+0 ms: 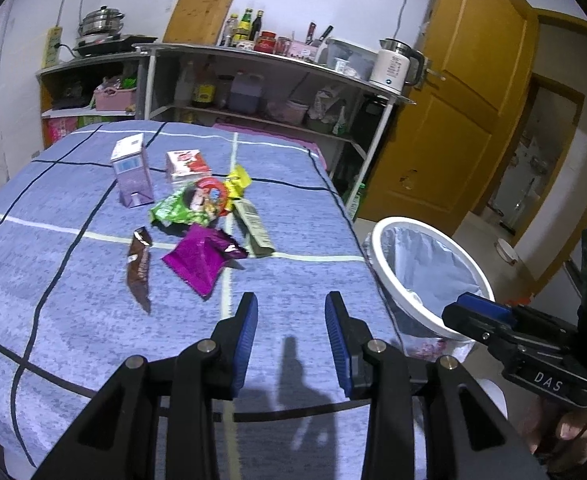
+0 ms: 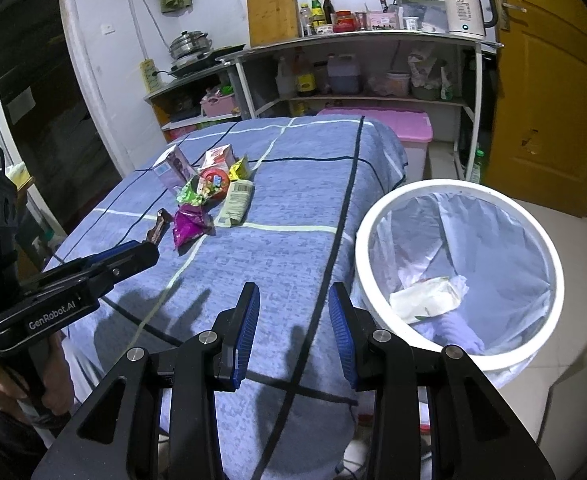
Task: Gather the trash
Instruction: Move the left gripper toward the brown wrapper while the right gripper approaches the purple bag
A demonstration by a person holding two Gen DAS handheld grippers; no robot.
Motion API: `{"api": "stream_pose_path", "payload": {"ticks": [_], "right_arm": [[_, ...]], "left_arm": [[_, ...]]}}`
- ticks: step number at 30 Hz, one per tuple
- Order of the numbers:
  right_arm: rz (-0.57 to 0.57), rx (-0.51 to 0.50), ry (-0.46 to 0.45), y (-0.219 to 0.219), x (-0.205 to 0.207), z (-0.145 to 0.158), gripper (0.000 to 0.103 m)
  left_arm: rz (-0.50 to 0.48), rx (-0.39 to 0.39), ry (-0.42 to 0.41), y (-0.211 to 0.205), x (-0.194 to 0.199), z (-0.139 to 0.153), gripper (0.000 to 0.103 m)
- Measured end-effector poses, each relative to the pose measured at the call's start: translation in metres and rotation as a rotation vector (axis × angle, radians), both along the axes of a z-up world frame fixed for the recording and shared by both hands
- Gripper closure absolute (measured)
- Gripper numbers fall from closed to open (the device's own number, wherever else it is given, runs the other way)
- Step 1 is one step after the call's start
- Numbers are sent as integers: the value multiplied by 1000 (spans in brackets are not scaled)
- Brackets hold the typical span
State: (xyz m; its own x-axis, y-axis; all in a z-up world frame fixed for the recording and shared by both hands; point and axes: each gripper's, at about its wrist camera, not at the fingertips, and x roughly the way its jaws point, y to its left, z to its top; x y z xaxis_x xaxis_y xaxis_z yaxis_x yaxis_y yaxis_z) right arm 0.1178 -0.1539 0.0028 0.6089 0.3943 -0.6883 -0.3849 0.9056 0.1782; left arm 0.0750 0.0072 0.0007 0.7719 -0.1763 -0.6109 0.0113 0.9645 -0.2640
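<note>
Blue checked cloth covers the table [image 1: 73,340], with the trash wrappers [image 1: 201,220] clustered mid-surface toward the far edge. The white bin [image 2: 459,276] stands just beside the table's right edge, lined, convenient for drop-off. Left gripper [image 1: 291,316] and right gripper [image 2: 293,304] both hover with jaws apart, holding nothing, over the near edge.

Bare cloth [image 1: 93,320] lies before the wrappers [image 1: 197,232]; bin [image 2: 459,280] mouth unobstructed.
</note>
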Motion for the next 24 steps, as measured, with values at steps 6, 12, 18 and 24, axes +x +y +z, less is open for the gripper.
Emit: {"api": "stream_pose_path", "payload": {"ticks": [6,12,18,24], "right_arm": [[28,-6,8,13,9,-5,66],[67,-15,18,30,18,-11,66],[101,-19,38,46,32,-19,66],[122,-25,58,60,49,-28,66]], "left_arm": [[55,-4,11,21,2,-6,65],[117,-8,23,44,7,-13,63],[173,-7,40,65,14,-20,63],[227,-7,66,84,24,-30,62]]}}
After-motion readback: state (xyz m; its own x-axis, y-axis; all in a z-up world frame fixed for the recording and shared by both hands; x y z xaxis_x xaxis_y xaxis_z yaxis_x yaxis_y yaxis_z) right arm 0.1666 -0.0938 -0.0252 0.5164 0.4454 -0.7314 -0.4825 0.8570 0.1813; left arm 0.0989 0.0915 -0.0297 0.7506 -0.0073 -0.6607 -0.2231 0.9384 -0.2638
